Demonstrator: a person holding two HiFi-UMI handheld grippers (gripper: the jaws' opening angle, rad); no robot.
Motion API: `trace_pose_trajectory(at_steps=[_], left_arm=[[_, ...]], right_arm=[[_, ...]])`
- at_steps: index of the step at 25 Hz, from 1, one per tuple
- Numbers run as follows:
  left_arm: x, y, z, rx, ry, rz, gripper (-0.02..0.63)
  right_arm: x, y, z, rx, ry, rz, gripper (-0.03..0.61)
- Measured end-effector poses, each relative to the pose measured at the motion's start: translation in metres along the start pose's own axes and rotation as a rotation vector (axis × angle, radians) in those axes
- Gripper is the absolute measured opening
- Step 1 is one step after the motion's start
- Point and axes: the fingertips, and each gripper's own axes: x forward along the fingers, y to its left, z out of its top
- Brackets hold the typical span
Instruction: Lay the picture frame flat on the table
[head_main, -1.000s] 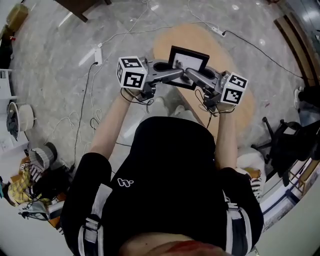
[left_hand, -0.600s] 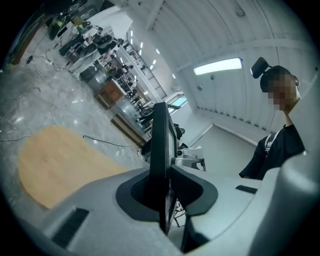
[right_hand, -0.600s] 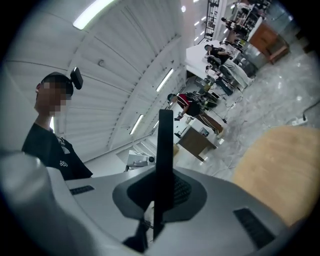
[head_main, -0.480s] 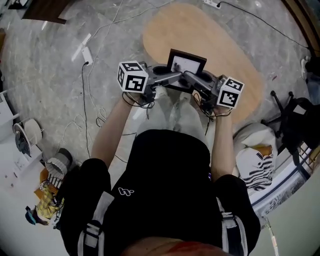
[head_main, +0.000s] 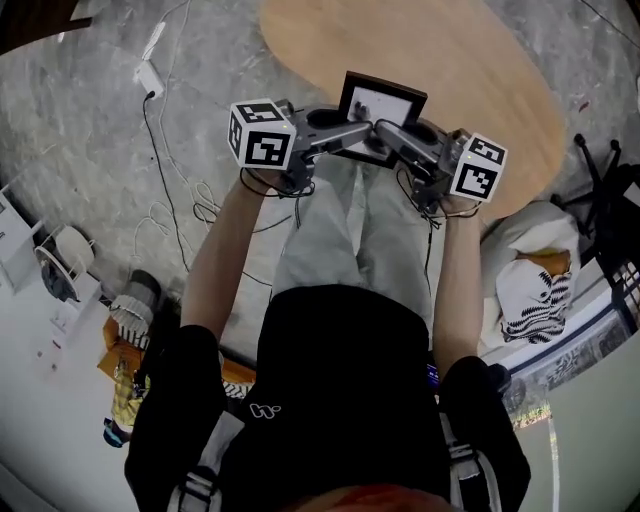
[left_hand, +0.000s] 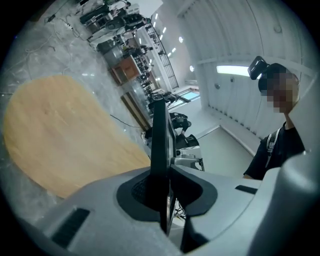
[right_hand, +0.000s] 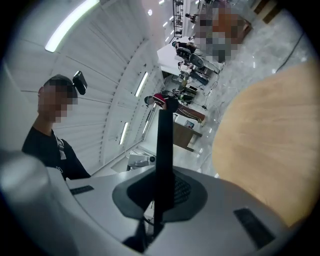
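A black picture frame (head_main: 383, 108) with a white picture is held upright in the air, its face tilted toward the head camera, over the near edge of the oval wooden table (head_main: 480, 70). My left gripper (head_main: 350, 135) grips its lower left part and my right gripper (head_main: 392, 140) its lower right part. In the left gripper view the frame (left_hand: 160, 145) runs edge-on between the pads of the left gripper (left_hand: 162, 187), which press on it. In the right gripper view the frame's thin edge (right_hand: 164, 145) is clamped in the right gripper (right_hand: 160, 192). The table (left_hand: 60, 135) lies below.
White cables and a power strip (head_main: 150, 75) lie on the marble floor at left. A black office chair (head_main: 610, 200) and a striped cloth on a bag (head_main: 530, 290) stand at right. Clutter and boxes (head_main: 60, 270) sit at the far left.
Both grippers have kept hold of the frame. The person has moved nearer the table, so frame and grippers now sit at its near edge, and the table fills more of the head view.
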Motion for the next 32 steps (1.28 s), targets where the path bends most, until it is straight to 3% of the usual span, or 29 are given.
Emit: trace_pose_trajectory(at_steps=[4,12,15,19,22,24,32], left_arm=[[0.019,0.051,-0.016,-0.037,-0.007,-0.042,0.035],[0.023,0.072,-0.033,-0.026,-0.012,-0.14,0.028],[0.008,0.084,-0.038,-0.013,-0.022,-0.138,0.135],[0.007,0.114,-0.039,-0.015,-0.048,-0.017,0.136],[0.016,0.137,-0.044,-0.002,-0.049,0.103,0.017],[0.015,0.143,-0.047,0.016,-0.05,0.147,0.009],[0.017,0.155,-0.061,0.029,-0.029,0.263,0.008]], right_arm=[[-0.003,-0.06,-0.014,0.046,-0.033,0.003,0.021],[-0.01,-0.078,-0.028,0.047,-0.069,0.078,0.017],[-0.014,-0.083,-0.028,0.053,-0.098,0.075,0.017],[-0.04,-0.126,-0.016,0.079,-0.148,-0.072,0.017],[-0.058,-0.173,-0.012,0.096,-0.138,-0.212,0.017],[-0.058,-0.193,-0.011,0.093,-0.116,-0.285,0.017],[-0.04,-0.231,-0.015,0.134,-0.064,-0.405,0.017]])
